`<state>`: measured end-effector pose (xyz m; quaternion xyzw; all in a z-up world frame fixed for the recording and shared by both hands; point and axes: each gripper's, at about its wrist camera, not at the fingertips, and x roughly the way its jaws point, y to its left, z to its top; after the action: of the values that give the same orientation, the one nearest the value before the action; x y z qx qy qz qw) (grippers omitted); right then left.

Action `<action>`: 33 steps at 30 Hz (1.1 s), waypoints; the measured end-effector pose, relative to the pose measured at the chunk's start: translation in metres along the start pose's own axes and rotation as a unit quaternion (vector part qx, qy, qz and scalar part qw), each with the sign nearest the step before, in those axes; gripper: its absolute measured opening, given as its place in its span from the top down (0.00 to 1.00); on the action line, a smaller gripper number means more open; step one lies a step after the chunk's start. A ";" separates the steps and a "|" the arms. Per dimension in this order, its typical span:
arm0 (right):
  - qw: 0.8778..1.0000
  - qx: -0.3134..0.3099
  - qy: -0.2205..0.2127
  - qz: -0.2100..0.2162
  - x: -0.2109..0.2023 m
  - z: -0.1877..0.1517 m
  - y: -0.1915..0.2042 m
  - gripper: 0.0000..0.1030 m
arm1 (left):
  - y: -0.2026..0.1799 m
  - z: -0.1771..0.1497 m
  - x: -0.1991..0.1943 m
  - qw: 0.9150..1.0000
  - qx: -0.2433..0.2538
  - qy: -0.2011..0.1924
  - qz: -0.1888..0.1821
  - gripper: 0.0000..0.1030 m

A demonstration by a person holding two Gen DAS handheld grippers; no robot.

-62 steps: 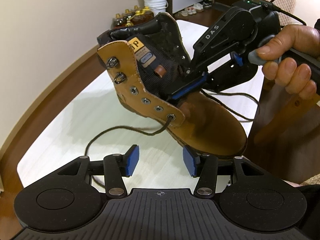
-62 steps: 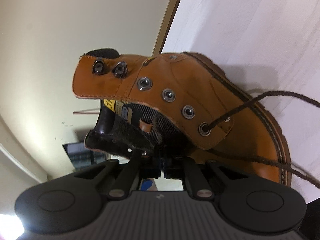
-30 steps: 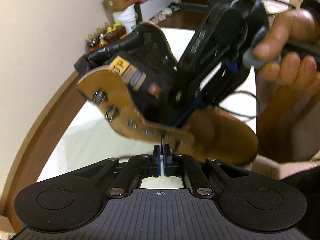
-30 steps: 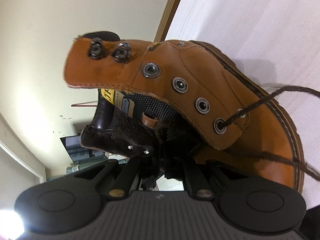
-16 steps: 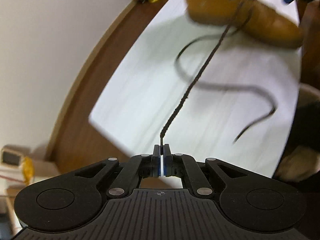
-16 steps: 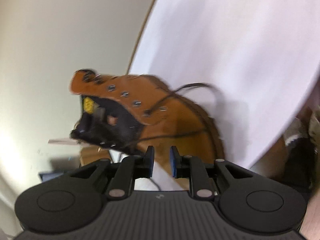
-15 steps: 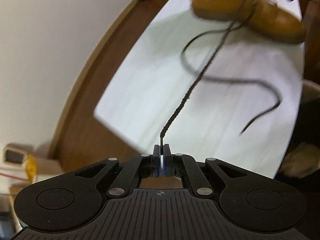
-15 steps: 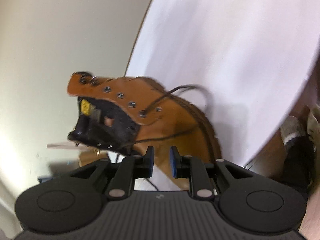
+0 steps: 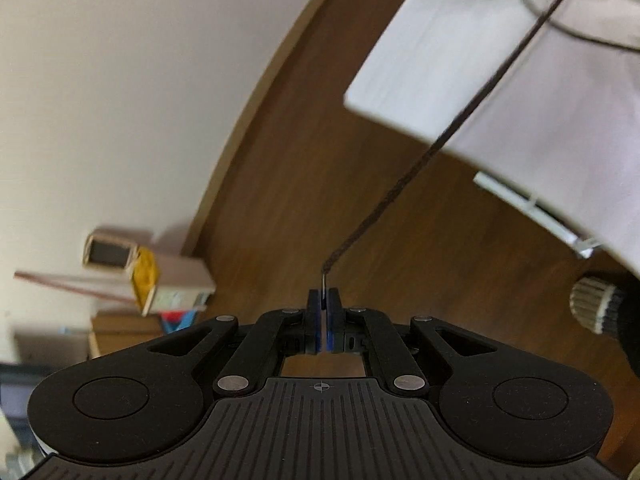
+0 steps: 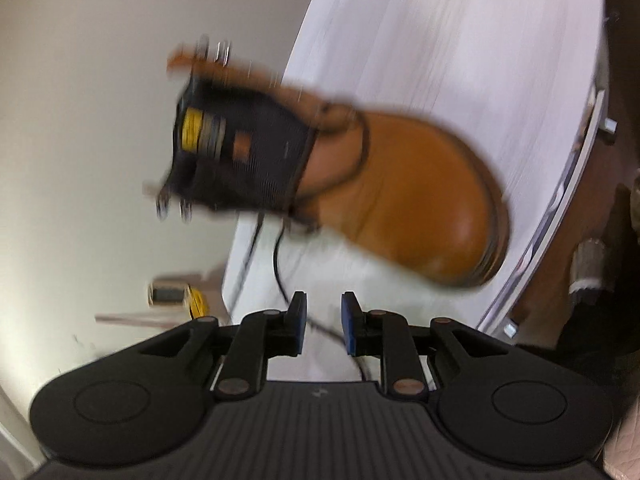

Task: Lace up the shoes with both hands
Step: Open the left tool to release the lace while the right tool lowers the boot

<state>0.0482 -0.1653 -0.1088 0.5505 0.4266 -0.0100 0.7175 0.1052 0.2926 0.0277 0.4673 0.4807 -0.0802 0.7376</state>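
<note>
A tan leather boot (image 10: 420, 200) with a black tongue lies blurred on the white table (image 10: 460, 40), toe toward the near edge. My left gripper (image 9: 323, 294) is shut on the tip of the dark brown lace (image 9: 460, 128), which runs taut up and right over the table (image 9: 440, 40) corner; the boot is out of that view. My right gripper (image 10: 323, 312) stands back from the boot, its jaws opening. A loose strand of lace (image 10: 276, 260) trails under its fingers, and the pads do not press on it.
Wooden floor (image 9: 320, 160) lies below the table's edge, with cardboard boxes (image 9: 160, 276) against the pale wall at left. A metal rail (image 9: 532, 208) runs under the tabletop. A ribbed sock cuff (image 9: 592, 304) on a person's leg shows at right.
My left gripper has pulled the lace tip away from the boot, past the table's corner, and the boot has left its view. My right gripper has let go of the boot, drawn back and widened.
</note>
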 end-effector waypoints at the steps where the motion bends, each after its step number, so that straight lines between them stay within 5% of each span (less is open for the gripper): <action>1: 1.000 -0.008 0.011 -0.003 0.007 -0.004 0.002 0.78 | 0.004 -0.003 0.003 1.000 -0.007 0.007 0.006 0.98; 9: 0.996 -0.062 0.055 -0.025 0.040 -0.020 0.018 0.78 | 0.020 -0.034 0.013 0.997 -0.062 0.041 -0.024 0.97; 16: 0.981 -0.172 0.069 -0.063 0.072 -0.028 0.050 0.78 | 0.007 -0.043 0.000 0.994 -0.083 0.042 -0.054 0.83; 20: 0.928 -0.343 0.104 -0.099 0.096 -0.054 0.081 0.78 | 0.004 -0.048 -0.002 0.993 -0.092 0.042 -0.061 0.79; 23: 0.855 -0.486 0.134 -0.119 0.119 -0.086 0.102 0.78 | -0.004 -0.053 -0.013 0.991 -0.104 0.033 -0.074 0.78; 26: 0.813 -0.551 0.141 -0.125 0.135 -0.102 0.112 0.78 | -0.016 -0.052 -0.018 0.991 -0.105 0.026 -0.081 0.73; 28: 0.771 -0.604 0.154 -0.130 0.150 -0.115 0.117 0.79 | -0.024 -0.048 -0.025 0.990 -0.106 0.016 -0.091 0.73; 33: 0.709 -0.669 0.170 -0.141 0.169 -0.135 0.121 0.79 | -0.037 -0.045 -0.033 0.990 -0.102 0.007 -0.101 0.72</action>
<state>0.1326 0.0668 -0.1238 -0.1483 0.5095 0.2707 0.8032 0.0380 0.2954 0.0263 0.3392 0.5364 -0.1016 0.7661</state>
